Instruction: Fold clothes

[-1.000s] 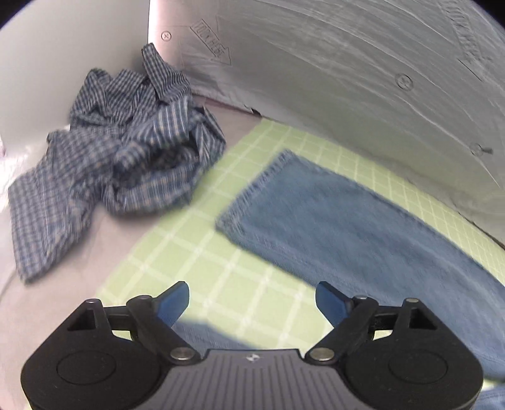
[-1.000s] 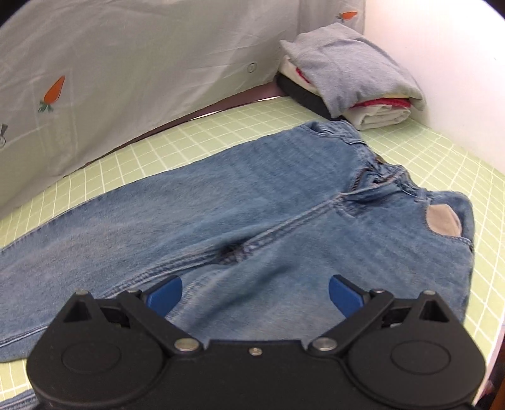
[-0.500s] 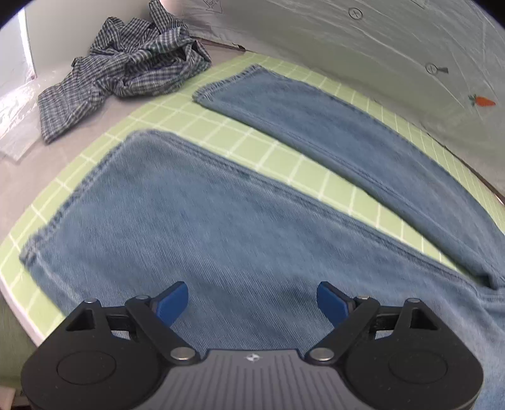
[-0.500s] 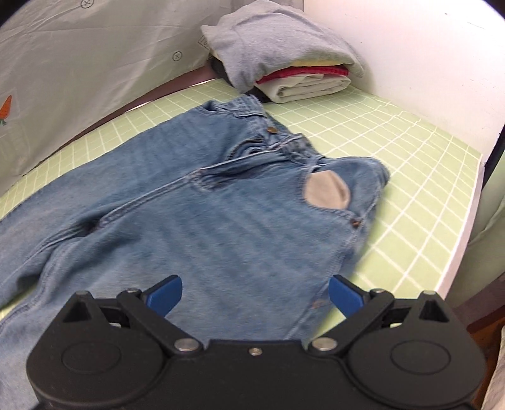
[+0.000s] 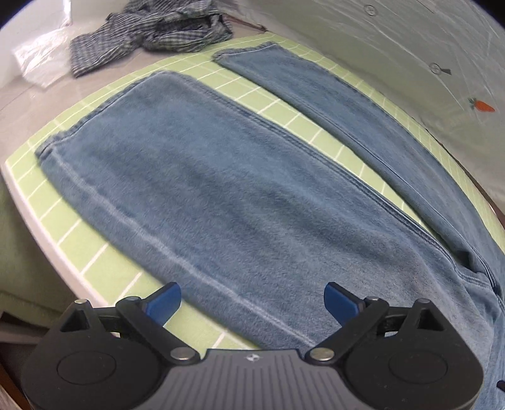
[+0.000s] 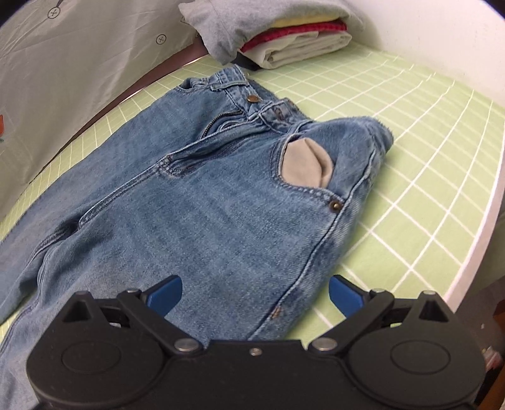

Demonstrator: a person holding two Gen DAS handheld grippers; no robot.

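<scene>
A pair of blue jeans (image 5: 240,189) lies spread flat on a green gridded mat (image 5: 82,252). The left wrist view shows both legs, the near leg running under my left gripper (image 5: 252,301), whose jaws are opening wide with nothing pressed between the blue pads. In the right wrist view the jeans' waistband (image 6: 252,97), open fly and a grey pocket lining (image 6: 304,167) lie ahead of my right gripper (image 6: 255,295), which hovers open over the near hip and side seam.
A crumpled blue checked shirt (image 5: 151,28) lies beyond the mat's far left corner. A stack of folded clothes (image 6: 274,28) stands at the far right corner by the white wall. A pale printed sheet (image 6: 63,72) hangs behind. The table's white front edge (image 6: 473,233) is close.
Both grippers have drawn back toward the near edge of the table. The left view went from the far leg's hem to the near leg; the right view shifted from the crotch to the waist and hip.
</scene>
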